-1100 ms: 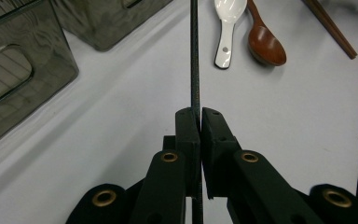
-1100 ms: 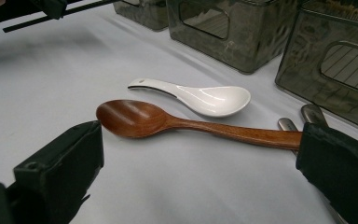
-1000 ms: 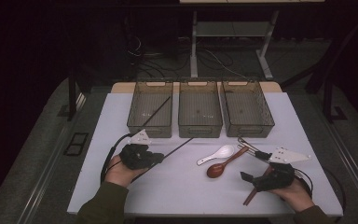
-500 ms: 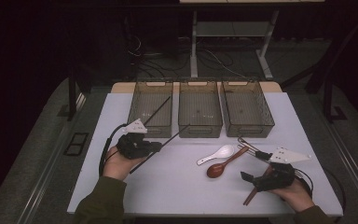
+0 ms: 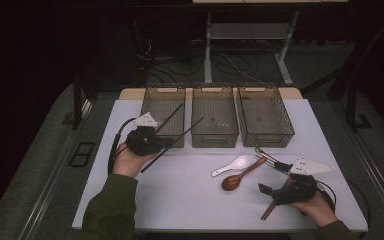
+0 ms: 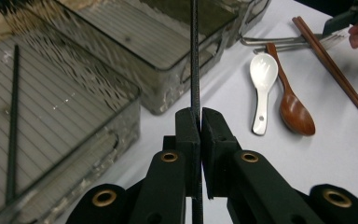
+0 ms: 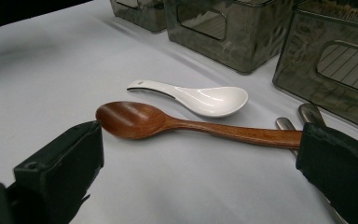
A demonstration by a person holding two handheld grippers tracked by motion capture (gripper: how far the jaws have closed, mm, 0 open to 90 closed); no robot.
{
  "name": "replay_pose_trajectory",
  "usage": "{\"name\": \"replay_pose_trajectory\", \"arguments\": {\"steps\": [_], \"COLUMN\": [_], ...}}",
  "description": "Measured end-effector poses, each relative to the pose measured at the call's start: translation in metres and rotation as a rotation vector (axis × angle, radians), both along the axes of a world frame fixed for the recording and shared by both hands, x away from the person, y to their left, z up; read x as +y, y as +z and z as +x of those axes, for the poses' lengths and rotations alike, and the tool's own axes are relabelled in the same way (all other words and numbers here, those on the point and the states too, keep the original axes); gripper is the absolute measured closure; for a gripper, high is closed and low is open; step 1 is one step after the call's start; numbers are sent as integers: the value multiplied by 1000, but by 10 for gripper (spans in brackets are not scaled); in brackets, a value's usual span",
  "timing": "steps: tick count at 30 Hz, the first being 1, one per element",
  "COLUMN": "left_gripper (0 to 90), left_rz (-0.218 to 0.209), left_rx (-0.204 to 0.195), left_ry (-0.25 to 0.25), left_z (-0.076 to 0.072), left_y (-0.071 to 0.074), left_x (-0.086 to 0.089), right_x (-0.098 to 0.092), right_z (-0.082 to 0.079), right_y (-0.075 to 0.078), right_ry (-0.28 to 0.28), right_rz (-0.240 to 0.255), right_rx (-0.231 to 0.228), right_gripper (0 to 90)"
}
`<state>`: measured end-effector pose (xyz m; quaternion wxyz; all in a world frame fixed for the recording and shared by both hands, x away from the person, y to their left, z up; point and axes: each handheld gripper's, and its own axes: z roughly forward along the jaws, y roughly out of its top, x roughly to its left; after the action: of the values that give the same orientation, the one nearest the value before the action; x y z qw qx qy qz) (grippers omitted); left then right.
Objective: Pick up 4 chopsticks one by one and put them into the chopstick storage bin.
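Note:
My left gripper (image 5: 165,143) (image 6: 200,119) is shut on a thin black chopstick (image 5: 190,128) (image 6: 195,56), held above the table in front of the left bin (image 5: 152,90). The stick slants up over the gap between the left and middle bins. A second black chopstick (image 5: 173,115) (image 6: 13,116) lies inside the left bin. My right gripper (image 5: 273,178) (image 7: 200,161) rests open near the table's front right, its jaws standing either side of a wooden spoon (image 5: 236,178) (image 7: 168,122). A white spoon (image 5: 232,165) (image 7: 200,97) lies just beyond it.
The middle bin (image 5: 215,140) and the right bin (image 5: 272,140) stand in a row at the back. Metal utensils (image 5: 266,155) (image 6: 270,41) lie by the right bin. Brown chopsticks (image 5: 270,210) (image 6: 335,70) lie under the right hand.
My left gripper has risen and moved toward the bins with the black chopstick in it. The right gripper has stayed where it was.

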<state>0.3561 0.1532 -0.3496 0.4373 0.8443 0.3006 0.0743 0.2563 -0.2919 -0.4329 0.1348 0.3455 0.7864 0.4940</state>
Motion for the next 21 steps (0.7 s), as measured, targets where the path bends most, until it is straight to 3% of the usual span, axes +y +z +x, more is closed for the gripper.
{"name": "replay_pose_trajectory", "arguments": {"steps": [14, 21], "left_gripper": [859, 859], "left_rz": [7, 13], "left_rx": [-33, -54], "left_ry": [58, 121], "left_z": [31, 48], "left_y": [26, 31], "left_x": [2, 7], "right_x": [0, 0], "right_z": [-1, 0], "right_y": [1, 0], "right_ry": [-1, 1], "right_rz": [5, 5], "right_rx": [4, 2], "right_gripper": [10, 10]}}
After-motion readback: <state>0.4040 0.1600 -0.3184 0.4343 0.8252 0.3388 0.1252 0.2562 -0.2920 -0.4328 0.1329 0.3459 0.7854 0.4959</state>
